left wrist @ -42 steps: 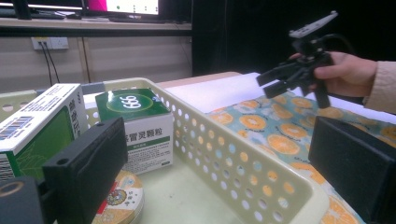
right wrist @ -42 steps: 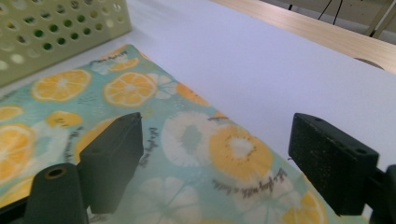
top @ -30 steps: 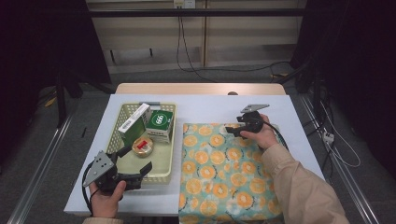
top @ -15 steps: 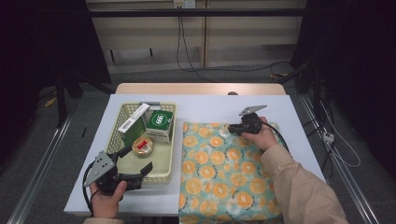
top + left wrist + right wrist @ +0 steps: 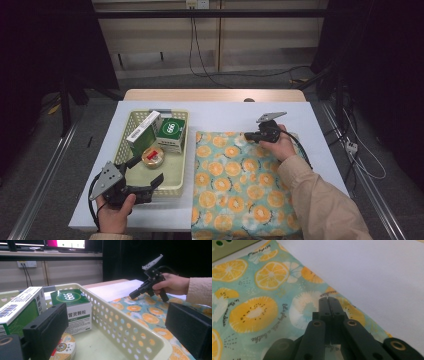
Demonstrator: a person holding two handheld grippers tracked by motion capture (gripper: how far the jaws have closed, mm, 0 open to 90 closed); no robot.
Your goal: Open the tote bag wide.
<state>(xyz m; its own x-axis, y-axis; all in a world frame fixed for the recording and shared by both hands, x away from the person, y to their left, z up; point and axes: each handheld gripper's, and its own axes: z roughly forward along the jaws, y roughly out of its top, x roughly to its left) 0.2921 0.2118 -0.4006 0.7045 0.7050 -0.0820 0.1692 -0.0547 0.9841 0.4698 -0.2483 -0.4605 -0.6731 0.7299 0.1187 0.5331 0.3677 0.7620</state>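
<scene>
- My right gripper [image 5: 248,135] has barely moved over the last second. It has only drifted a touch toward the basket [image 5: 186,150] along the far edge of the cloth [image 5: 235,190].
- Its jaws are pressed together, with the tips down at the cloth close to that far edge. I cannot tell whether a fold of fabric is caught between them.
- The cloth has not shifted. It lies flat on the white table [image 5: 220,112], just right of the basket, with its near end reaching my side of the table.
- My reading is that the work on the cloth is only at the gripping stage. No corner is lifted and nothing is folded yet.
- My left gripper [image 5: 145,171] has stayed put at the near end of the basket. Its jaws are spread wide, straddling the rim and holding nothing.
- The goods in the basket are untouched.
- The green box [image 5: 71,307] has "999" in a white oval on its top. Its white front carries Chinese characters; I read the last three as 灵颗粒.
- The long box [image 5: 20,307] leans beside it and shows a barcode and a column of Chinese print too small to read.
- The round tin [image 5: 153,156] has a red-and-gold lid, but I cannot make out its lettering.
- The cloth has small cursive words printed among the orange slices, and I cannot read them with any certainty.
</scene>
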